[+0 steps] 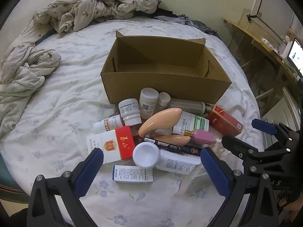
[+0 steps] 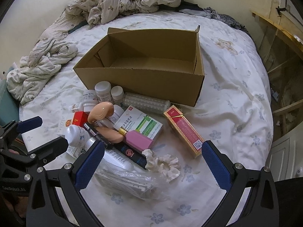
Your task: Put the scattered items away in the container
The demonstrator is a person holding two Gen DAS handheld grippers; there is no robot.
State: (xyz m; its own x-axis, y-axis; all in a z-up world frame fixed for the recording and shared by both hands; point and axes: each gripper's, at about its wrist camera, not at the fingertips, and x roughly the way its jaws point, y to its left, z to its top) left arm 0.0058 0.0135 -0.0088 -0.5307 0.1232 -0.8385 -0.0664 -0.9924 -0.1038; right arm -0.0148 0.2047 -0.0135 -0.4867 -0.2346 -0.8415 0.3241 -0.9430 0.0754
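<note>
Floral bed (image 1: pixel 56 98) carries one open cardboard box (image 1: pixel 166 87), nothing visible inside; against its near wall lies a heap: three white jars, two red cartons, one pink bottle (image 1: pixel 203 136). Left gripper (image 1: pixel 151 167) and right gripper (image 2: pixel 152 158) gape wide, holding nothing, nearer than the heap

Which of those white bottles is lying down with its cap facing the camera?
The large white bottle nearest the left hand-held gripper; the smaller jars by the cardboard box look upright.

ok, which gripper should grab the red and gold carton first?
Right. The red and gold carton lies just ahead of the right gripper, beside its right finger. The left gripper faces the white bottle, with the carton farther off.
</note>
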